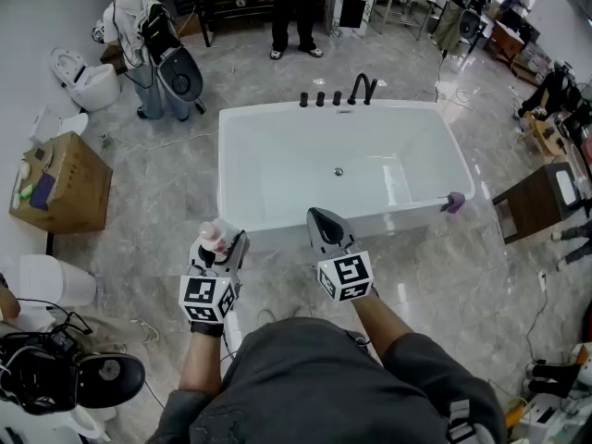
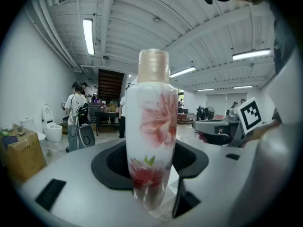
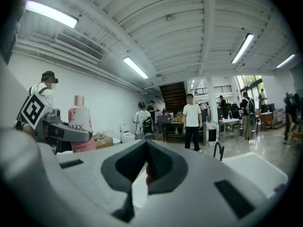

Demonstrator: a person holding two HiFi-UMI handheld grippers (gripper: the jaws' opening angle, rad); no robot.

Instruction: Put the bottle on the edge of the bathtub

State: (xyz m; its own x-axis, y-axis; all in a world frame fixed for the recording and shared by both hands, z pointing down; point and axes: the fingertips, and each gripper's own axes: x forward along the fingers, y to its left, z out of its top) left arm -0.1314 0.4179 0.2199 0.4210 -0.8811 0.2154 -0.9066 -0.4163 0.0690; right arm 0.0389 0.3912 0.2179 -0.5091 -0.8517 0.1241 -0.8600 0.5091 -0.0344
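Note:
The bottle (image 1: 212,235) is white with pink flowers and a pale cap. It stands upright between the pads of my left gripper (image 1: 222,245), which is shut on it. In the left gripper view the bottle (image 2: 151,126) fills the middle, its base down in the jaws. My right gripper (image 1: 326,224) is shut with nothing in it and hangs just before the tub's near rim. The white bathtub (image 1: 421,208) lies ahead of both grippers. The right gripper view also shows the bottle (image 3: 81,126) at the left, and my right gripper (image 3: 147,167) with its jaws closed.
A black faucet (image 1: 363,88) stands on the tub's far rim. A small purple thing (image 1: 454,202) sits on its near right corner. A cardboard box (image 1: 60,183) and a toilet (image 1: 88,77) are at the left, a dark side table (image 1: 541,197) at the right. People stand at the back.

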